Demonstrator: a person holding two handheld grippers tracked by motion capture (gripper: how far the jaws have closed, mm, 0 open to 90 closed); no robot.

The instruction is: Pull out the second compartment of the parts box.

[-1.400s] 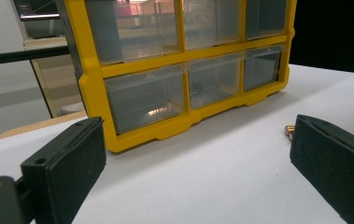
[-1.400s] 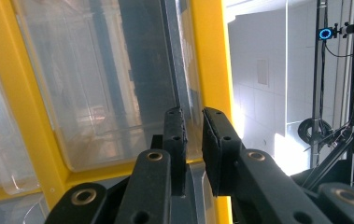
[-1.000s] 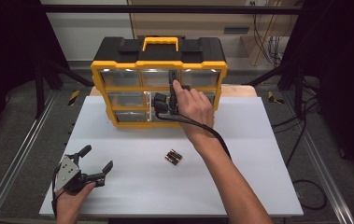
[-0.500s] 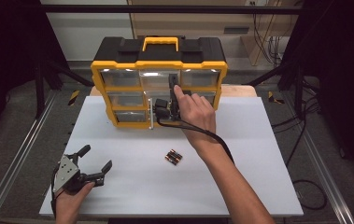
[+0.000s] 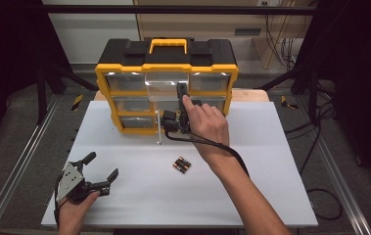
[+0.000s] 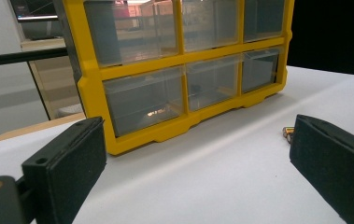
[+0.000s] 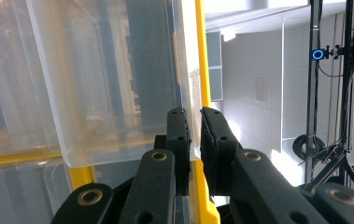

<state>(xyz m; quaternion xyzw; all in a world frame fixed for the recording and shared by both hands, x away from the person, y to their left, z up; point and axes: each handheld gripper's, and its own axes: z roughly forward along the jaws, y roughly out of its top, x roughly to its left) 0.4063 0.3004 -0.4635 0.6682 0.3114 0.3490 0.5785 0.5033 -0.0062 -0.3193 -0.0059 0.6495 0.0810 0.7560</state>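
A yellow and black organizer with clear drawers stands at the back of the white table. My right gripper is shut on the front wall of its top middle drawer, which sticks out a little from the frame. Close up, the two black jaws of the right gripper pinch the clear drawer wall beside the yellow frame. My left gripper rests open near the front left corner, holding nothing. The left gripper faces the organizer, with batteries by its right jaw.
A small bundle of batteries lies mid-table, between the two hands. The white table top ends at metal rails on both sides. A cable trails from the right gripper along the forearm.
The right gripper has shifted slightly at the top middle drawer, which now stands out a little more. The left gripper and the batteries have not moved.
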